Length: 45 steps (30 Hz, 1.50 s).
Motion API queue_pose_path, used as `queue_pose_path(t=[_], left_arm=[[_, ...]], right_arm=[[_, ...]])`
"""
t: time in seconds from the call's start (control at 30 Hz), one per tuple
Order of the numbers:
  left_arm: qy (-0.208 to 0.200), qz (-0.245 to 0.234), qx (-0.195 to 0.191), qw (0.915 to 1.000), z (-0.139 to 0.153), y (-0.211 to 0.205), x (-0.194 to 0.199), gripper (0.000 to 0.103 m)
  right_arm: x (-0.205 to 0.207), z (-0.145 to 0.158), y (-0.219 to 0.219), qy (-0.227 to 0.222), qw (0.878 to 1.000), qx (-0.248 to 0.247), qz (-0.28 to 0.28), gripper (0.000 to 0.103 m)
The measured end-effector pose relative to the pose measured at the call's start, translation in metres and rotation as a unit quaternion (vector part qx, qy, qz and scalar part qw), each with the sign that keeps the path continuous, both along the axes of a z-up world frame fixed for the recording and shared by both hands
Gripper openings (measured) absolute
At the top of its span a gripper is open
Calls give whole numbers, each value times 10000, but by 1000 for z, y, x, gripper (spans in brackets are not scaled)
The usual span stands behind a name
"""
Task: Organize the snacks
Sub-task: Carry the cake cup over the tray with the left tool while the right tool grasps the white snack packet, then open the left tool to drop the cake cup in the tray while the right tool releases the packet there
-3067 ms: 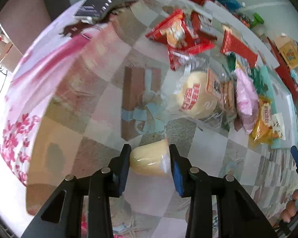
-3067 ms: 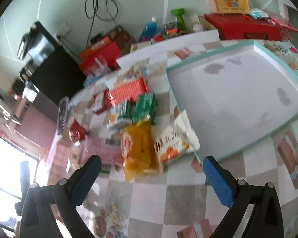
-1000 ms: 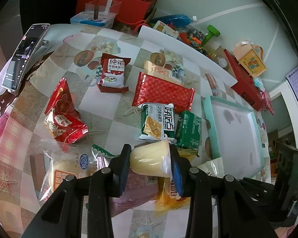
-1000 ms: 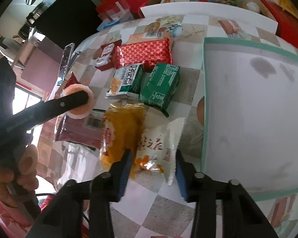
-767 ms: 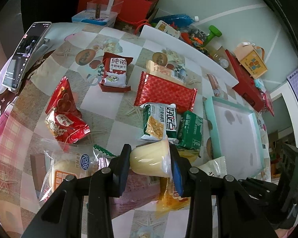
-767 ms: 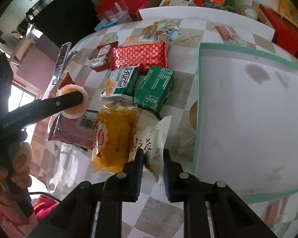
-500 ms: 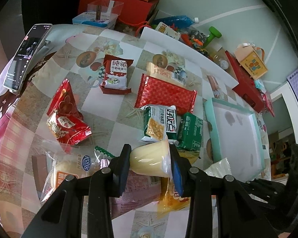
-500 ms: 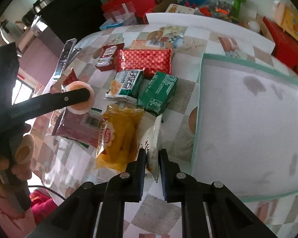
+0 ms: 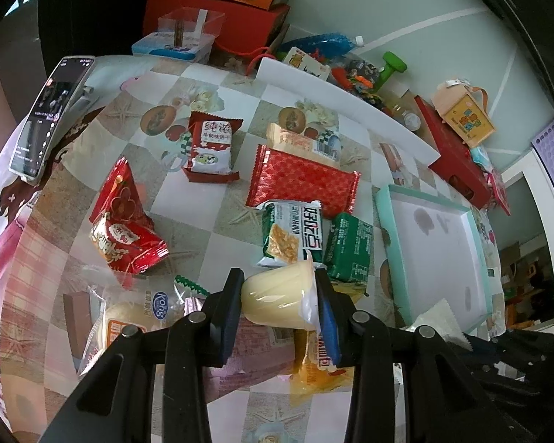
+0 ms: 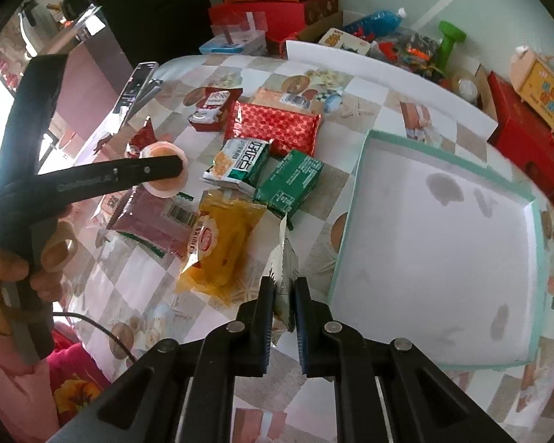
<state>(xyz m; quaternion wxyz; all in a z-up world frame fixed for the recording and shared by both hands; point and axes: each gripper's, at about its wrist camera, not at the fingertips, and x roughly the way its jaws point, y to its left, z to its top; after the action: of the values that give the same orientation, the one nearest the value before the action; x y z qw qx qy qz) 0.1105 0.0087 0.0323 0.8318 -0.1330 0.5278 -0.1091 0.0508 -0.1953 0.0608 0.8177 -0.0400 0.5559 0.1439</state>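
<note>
right gripper (image 10: pixel 284 301) | clamped on white packet (image 10: pixel 282 258) edge | beside tray (image 10: pixel 354 199) | left gripper (image 9: pixel 279 304) grips pudding cup (image 9: pixel 277 301)

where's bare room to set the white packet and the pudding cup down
The teal-rimmed tray is bare inside apart from a few stains: the widest free patch. Bare tablecloth also lies between the red heart bag and the red patterned packet, and near the table edge below the yellow packet. The strip from the green packets to the bun is crowded.
</note>
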Motion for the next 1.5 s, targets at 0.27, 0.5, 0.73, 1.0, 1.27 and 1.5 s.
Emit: queue_pose_path(t=[0.27, 0.5, 0.73, 1.0, 1.27, 1.5], left_arm=[[-330, -450, 74, 9984, 17, -34, -7, 39], [-527, -1133, 142, 9921, 24, -92, -11, 39], [-326, -1854, 166, 9820, 7, -162, -4, 39], [-61, -2329, 247, 9722, -22, -226, 4, 39], [-159, -2398, 285, 9703, -26, -248, 8, 83], [-204, -2233, 416, 9736, -22, -237, 7, 83]], right_arm=[[-6, 19, -23, -96, 9998, -120, -93, 12], [-6, 26, -74, -53, 9983, -309, -485, 12], [3, 23, -137, 123, 9929, -522, -1059, 12], [13, 10, -196, 331, 9840, -728, -1593, 12], [23, 0, -228, 417, 9767, -699, -1984, 13], [20, 2, -238, 334, 9743, -825, -2068, 45]])
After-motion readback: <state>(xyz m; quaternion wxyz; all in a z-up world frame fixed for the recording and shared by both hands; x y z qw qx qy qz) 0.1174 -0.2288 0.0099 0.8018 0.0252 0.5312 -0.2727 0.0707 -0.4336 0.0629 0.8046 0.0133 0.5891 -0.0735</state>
